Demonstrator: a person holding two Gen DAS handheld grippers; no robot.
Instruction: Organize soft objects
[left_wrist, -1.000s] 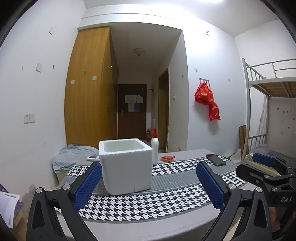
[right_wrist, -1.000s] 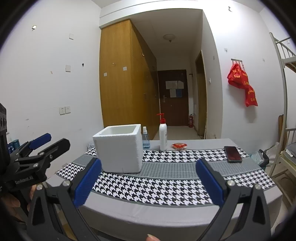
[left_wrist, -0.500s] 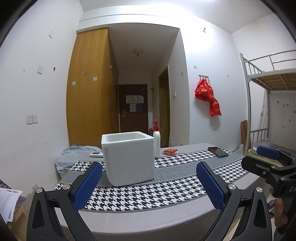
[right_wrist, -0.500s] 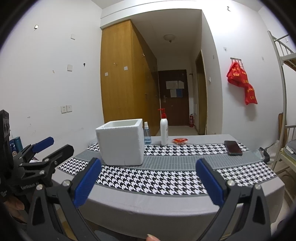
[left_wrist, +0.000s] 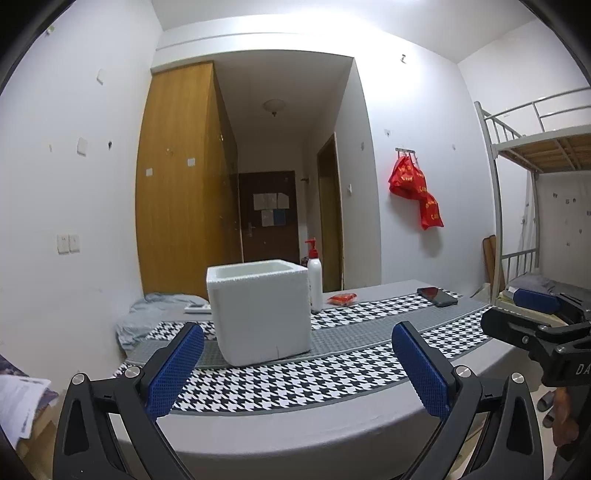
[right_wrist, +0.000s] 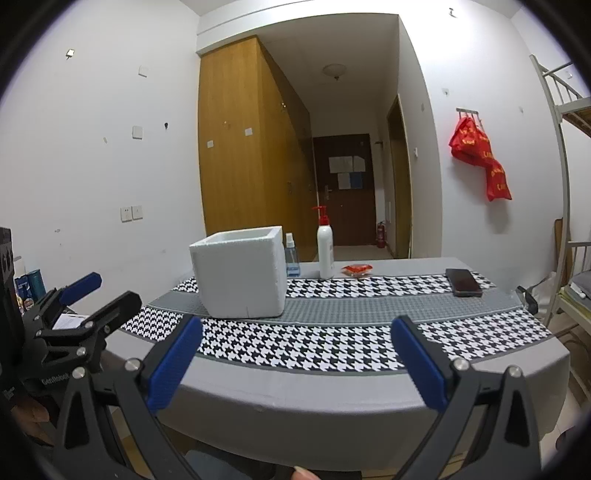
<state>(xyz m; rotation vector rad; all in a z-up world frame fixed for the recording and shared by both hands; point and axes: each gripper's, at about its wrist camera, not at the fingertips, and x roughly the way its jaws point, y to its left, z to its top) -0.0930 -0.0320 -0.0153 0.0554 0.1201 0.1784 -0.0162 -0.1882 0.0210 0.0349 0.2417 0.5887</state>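
- Nearest me, my left gripper (left_wrist: 295, 363) and right gripper (right_wrist: 295, 363) both hang spread wide, empty, short of the grey table (right_wrist: 332, 384).
- Farther on stands the white foam box (right_wrist: 242, 275); beyond it lies a small red soft packet (right_wrist: 356, 270).
- Reaching across, I could knock the white pump bottle (right_wrist: 325, 254) over.

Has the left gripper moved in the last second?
Yes. The left gripper has pulled back from the foam box and dropped lower: the table's near edge now shows.

Bare houndstooth-patterned table runner (right_wrist: 303, 343) lies open ahead of the wide-spread right gripper (right_wrist: 295, 363); a white square foam box (right_wrist: 240, 273) blocks its forward-left path.
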